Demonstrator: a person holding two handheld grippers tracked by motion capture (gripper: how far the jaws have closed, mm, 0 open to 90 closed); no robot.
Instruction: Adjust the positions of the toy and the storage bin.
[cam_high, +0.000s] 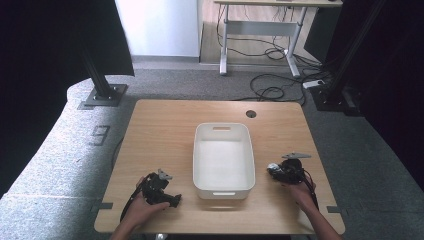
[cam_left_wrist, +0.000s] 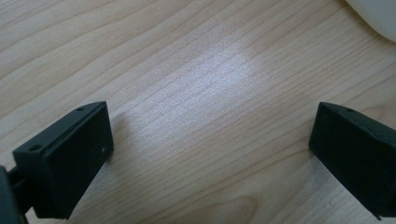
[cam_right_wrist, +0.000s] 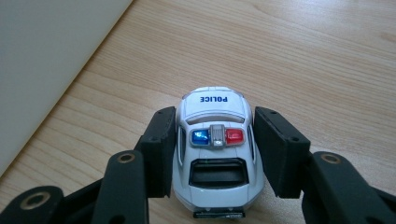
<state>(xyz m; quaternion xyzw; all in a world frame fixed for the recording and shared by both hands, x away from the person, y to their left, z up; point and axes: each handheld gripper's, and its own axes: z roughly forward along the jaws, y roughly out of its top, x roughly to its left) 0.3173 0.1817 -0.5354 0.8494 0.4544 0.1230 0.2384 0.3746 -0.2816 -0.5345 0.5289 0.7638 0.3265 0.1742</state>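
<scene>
The right gripper (cam_right_wrist: 212, 154) pinches a police car (cam_right_wrist: 214, 154) on the tabletop (cam_right_wrist: 303, 56) beside the bin (cam_high: 223, 156); the left gripper (cam_left_wrist: 210, 158) is spread over bare wood.

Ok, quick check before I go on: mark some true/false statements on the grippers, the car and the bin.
1. The right gripper is closed on the police car. True.
2. The car is in the bin. False: it's over the table, beside the bin.
3. The left gripper holds a block. False: its jaws are wide apart with only bare table between.
4. The bin is empty. True.
</scene>
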